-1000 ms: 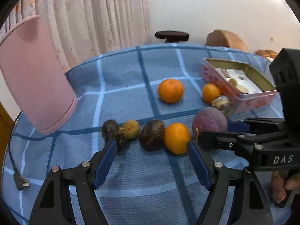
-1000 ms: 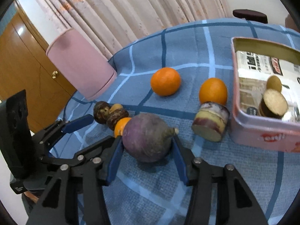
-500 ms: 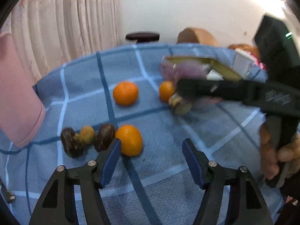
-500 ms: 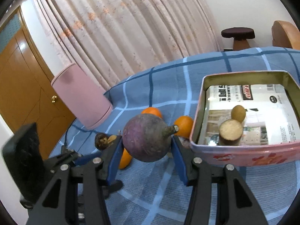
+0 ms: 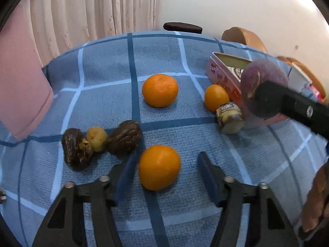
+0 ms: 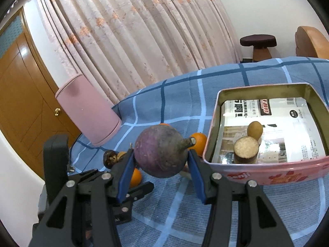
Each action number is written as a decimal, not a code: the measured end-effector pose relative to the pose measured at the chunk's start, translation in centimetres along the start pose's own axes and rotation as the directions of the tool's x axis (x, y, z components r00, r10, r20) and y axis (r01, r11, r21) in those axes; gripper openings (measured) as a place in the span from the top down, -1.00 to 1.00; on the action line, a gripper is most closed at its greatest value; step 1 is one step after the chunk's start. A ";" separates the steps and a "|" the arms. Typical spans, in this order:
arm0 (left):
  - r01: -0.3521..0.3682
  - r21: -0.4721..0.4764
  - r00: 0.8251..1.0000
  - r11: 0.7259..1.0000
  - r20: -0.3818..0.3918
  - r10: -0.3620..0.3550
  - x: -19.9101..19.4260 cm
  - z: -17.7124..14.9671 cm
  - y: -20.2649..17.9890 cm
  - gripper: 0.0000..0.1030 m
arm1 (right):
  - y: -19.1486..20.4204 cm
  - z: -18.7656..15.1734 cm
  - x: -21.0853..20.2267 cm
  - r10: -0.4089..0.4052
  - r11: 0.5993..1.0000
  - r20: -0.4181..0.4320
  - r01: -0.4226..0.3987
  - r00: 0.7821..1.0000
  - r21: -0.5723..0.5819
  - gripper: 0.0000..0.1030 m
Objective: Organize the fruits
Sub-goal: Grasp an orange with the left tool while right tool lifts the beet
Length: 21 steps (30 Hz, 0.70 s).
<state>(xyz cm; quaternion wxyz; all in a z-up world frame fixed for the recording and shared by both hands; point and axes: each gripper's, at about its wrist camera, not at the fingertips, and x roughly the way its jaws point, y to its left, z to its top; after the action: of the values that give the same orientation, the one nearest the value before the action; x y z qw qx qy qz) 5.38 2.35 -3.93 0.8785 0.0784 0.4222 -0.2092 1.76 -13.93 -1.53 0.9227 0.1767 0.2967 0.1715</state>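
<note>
My right gripper [image 6: 161, 171] is shut on a round purple fruit with a stem [image 6: 162, 151] and holds it in the air just left of the pink tin [image 6: 267, 175]; the fruit also shows in the left wrist view [image 5: 261, 82]. The tin holds a cut yam piece [image 6: 245, 150] and a small yellow fruit [image 6: 255, 129]. My left gripper [image 5: 166, 175] is open, its blue pads on either side of an orange [image 5: 159, 167] on the blue checked cloth. Two more oranges [image 5: 160, 90] [image 5: 216, 97] lie farther back.
Two dark wrinkled fruits [image 5: 76, 148] [image 5: 124, 136] and a small yellow one [image 5: 96, 138] lie left of my left gripper. A cut yam piece [image 5: 229, 117] lies beside the tin. A pink cylinder [image 6: 88, 111] stands at the cloth's left edge.
My right gripper has lifted the purple fruit off the cloth and carried it toward the tin. My left gripper has moved forward around the nearest orange.
</note>
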 end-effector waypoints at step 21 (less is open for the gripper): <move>0.028 -0.077 0.952 0.997 0.306 -0.003 -4.1 3.2 -3.4 0.28 | -5.1 2.8 -5.2 -0.236 0.972 0.160 0.230 0.958 0.058 -0.05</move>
<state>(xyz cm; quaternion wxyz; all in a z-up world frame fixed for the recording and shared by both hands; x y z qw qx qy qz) 3.87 -0.42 1.38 0.9340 0.0063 0.2900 -0.2087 0.60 -21.18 0.98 0.9543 0.1723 0.2408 0.0405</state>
